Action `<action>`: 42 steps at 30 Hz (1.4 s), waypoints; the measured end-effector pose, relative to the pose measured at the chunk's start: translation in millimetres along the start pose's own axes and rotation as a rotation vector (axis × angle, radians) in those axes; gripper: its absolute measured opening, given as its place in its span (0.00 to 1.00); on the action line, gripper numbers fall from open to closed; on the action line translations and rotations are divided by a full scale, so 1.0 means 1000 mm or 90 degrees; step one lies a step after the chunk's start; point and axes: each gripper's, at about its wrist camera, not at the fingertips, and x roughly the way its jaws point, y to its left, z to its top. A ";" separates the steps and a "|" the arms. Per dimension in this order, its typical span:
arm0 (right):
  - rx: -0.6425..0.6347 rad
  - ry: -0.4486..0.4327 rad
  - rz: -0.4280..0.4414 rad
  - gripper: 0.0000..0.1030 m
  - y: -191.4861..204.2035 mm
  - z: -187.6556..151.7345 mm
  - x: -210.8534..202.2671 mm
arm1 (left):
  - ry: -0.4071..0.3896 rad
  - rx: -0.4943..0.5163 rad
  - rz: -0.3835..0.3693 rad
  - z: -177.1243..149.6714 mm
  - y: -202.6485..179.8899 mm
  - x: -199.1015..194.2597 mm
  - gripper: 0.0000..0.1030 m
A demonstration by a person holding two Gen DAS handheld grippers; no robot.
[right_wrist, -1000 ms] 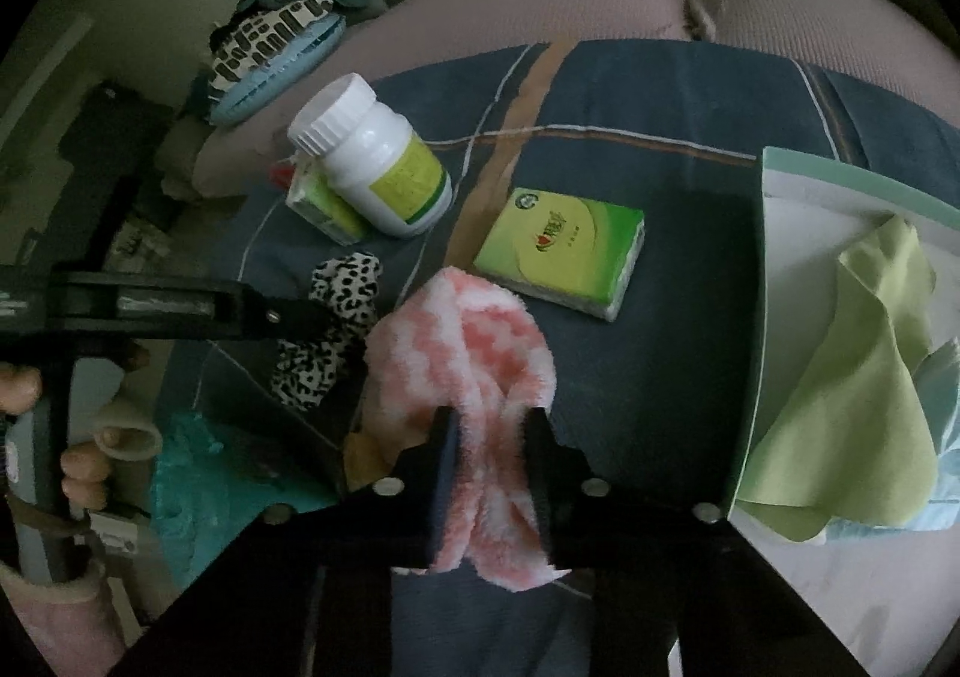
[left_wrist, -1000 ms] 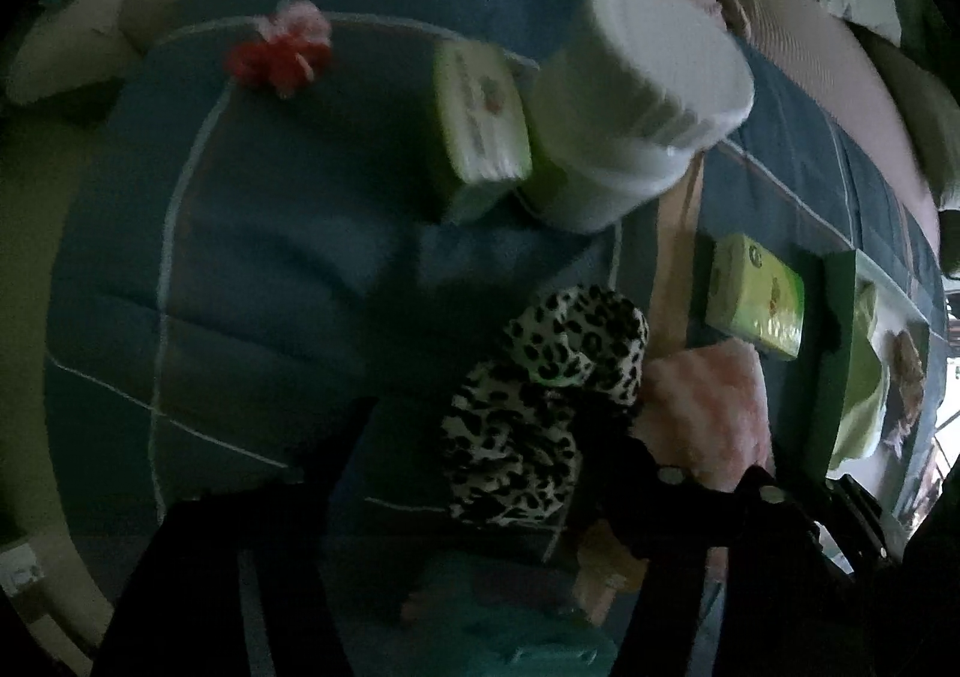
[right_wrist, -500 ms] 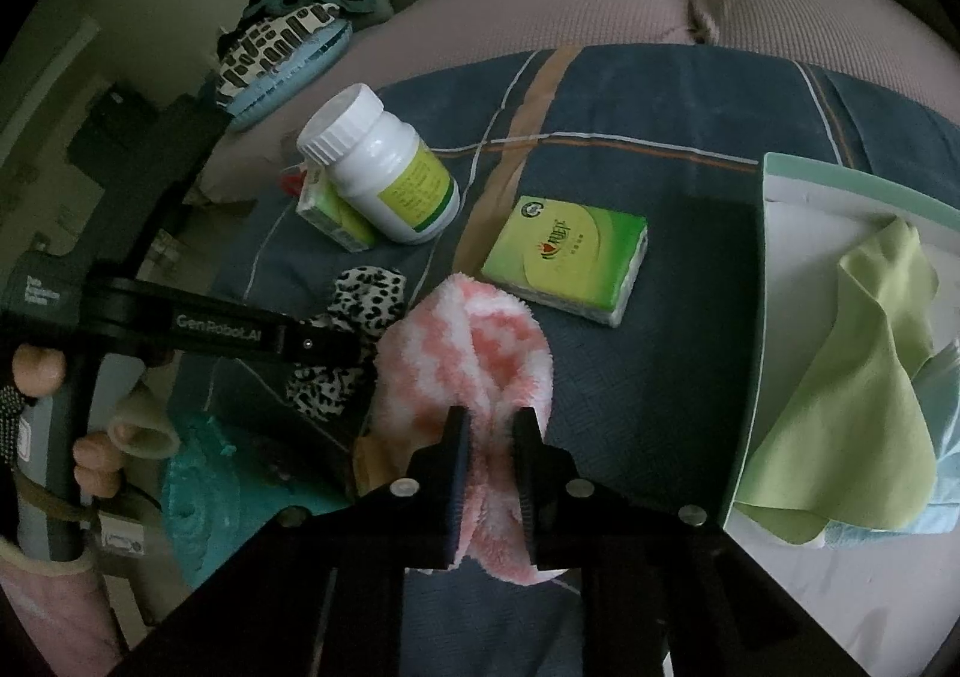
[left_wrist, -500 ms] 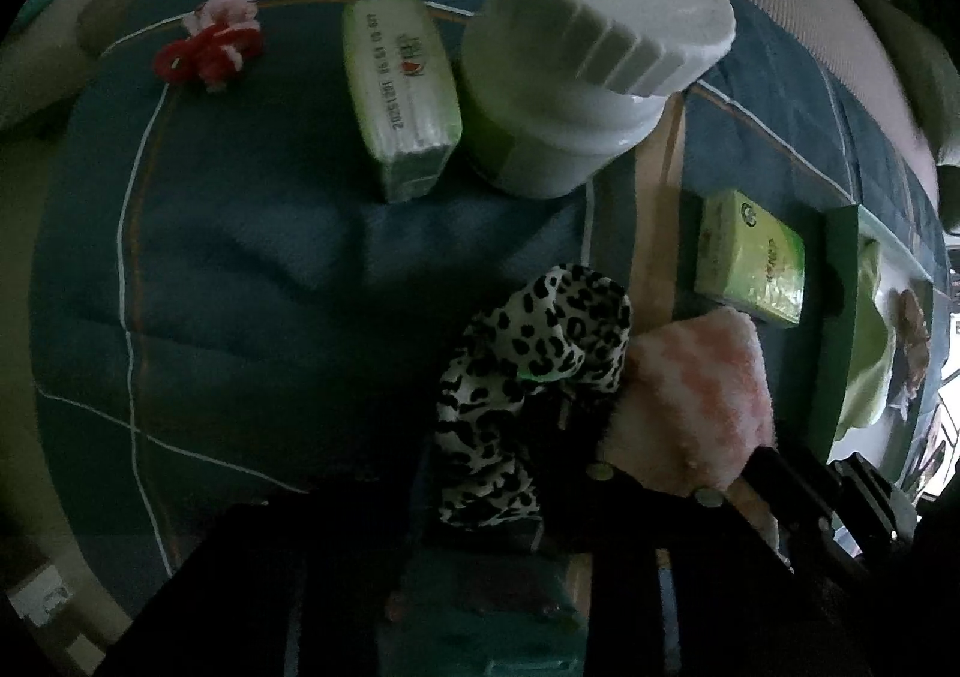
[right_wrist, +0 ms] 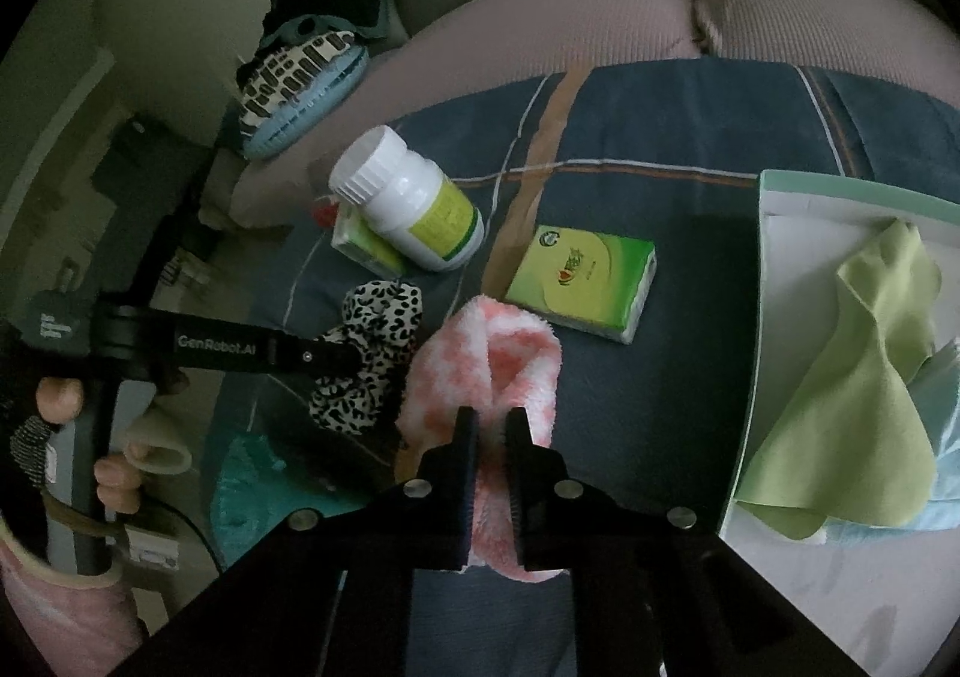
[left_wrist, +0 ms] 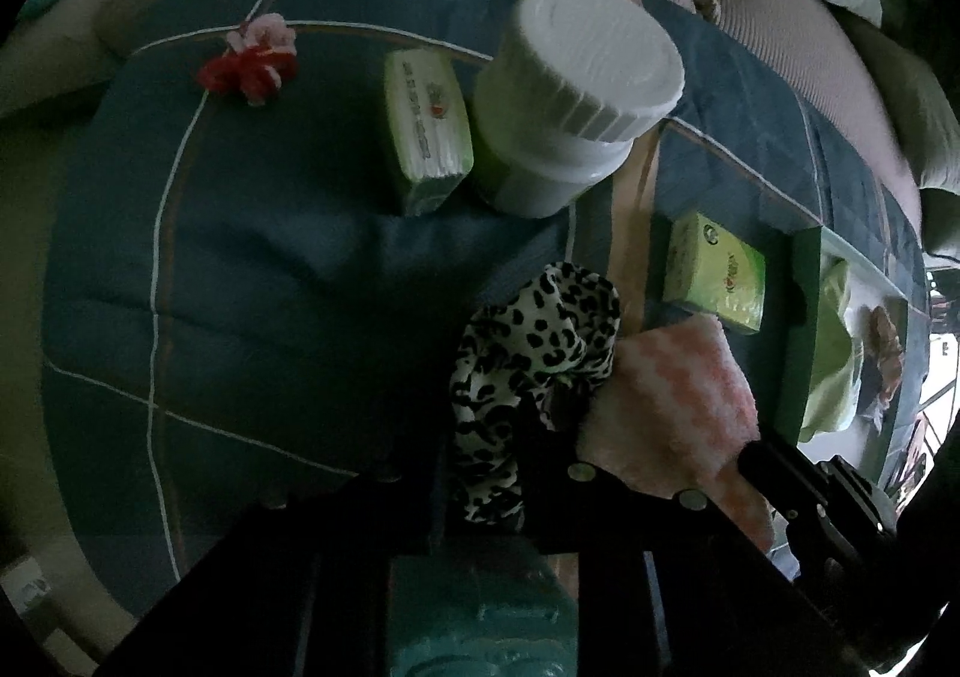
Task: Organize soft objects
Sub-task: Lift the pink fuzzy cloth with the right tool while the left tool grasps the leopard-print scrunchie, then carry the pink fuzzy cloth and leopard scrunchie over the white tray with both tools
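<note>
The only writing that reads clearly is "GenRobot.AI", in white along the black arm of the left gripper [right_wrist: 336,356], which reaches in from the left with a person's fingers [right_wrist: 60,395] wrapped round its handle. Its jaws are closing, with the crumpled black-and-white leopard-print cloth [left_wrist: 534,341] between them, at the near left of the dark blue quilted cover with pale stripes [left_wrist: 252,257]. The right gripper [right_wrist: 491,422] is clenched on the fluffy pink-and-white sock [right_wrist: 486,353], which lies just right of the leopard cloth, touching it. Farther back stands a white plastic bottle with a ribbed screw cap [right_wrist: 408,197]; its yellow-green label carries print too small to read. A small green tissue packet [left_wrist: 429,128] leans against it, and its red lettering is blurred. A second green tissue pack [right_wrist: 582,281], with a logo and illegible characters, lies far right of the sock. At the right, a white tray with a green rim [right_wrist: 774,197] holds a lime-green cloth [right_wrist: 864,395] over a pale blue one, cut off by the frame. A red-and-pink knotted trinket [left_wrist: 252,59] lies far left, mostly hidden behind the bottle in the right wrist view.
</note>
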 end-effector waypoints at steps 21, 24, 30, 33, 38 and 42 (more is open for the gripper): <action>-0.012 -0.062 0.029 0.09 0.011 0.006 -0.043 | -0.067 0.018 -0.009 -0.039 -0.001 -0.065 0.20; -0.012 -0.073 0.034 0.09 0.012 0.006 -0.051 | -0.082 0.017 -0.013 -0.043 -0.003 -0.076 0.20; -0.014 -0.105 0.043 0.09 0.015 0.007 -0.073 | -0.118 0.014 -0.018 -0.055 -0.009 -0.097 0.20; -0.015 -0.126 0.048 0.09 0.016 0.007 -0.086 | -0.142 0.018 -0.018 -0.061 -0.015 -0.115 0.20; -0.019 -0.160 0.052 0.09 0.017 0.007 -0.111 | -0.179 0.029 -0.025 -0.073 -0.026 -0.140 0.20; -0.022 -0.193 0.053 0.09 0.018 0.005 -0.133 | -0.213 0.040 -0.030 -0.082 -0.038 -0.160 0.20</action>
